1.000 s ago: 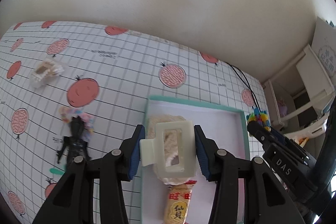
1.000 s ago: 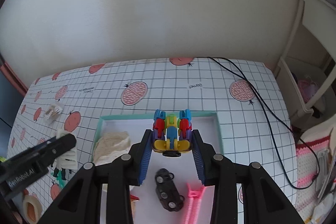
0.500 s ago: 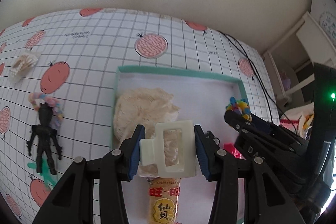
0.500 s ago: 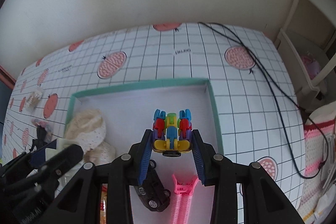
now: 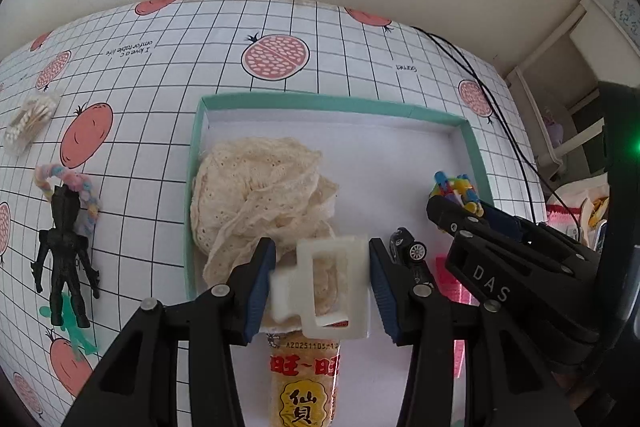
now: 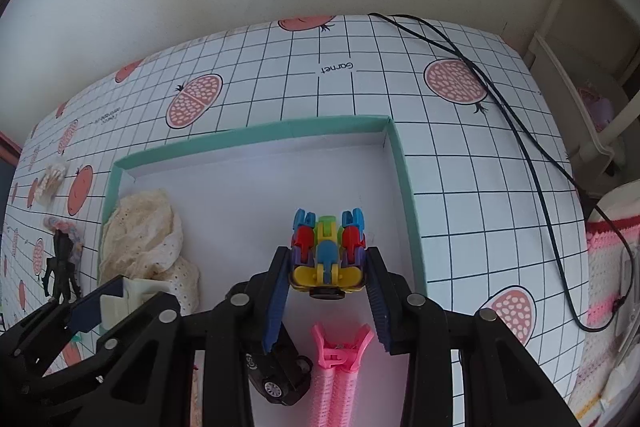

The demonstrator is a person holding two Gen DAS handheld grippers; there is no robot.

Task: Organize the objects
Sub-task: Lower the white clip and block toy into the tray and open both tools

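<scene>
My left gripper is shut on a white hair claw clip, low over the near left part of the teal-rimmed tray. The clip hangs just above a cream lace cloth and a yellow snack packet. My right gripper is shut on a colourful plastic block toy, low over the tray's white floor near its right wall. In the right wrist view, the left gripper and its clip show at the lower left. The right gripper shows at the right of the left wrist view.
A black toy car and a pink hair clip lie in the tray below the right gripper. On the gridded tablecloth left of the tray lie a black figure, a pastel braided band and a cotton-swab packet. A black cable runs at right.
Both grippers have come down toward the tray, which now fills more of each view. The white clip now sits slightly askew and blurred between the left jaws.
</scene>
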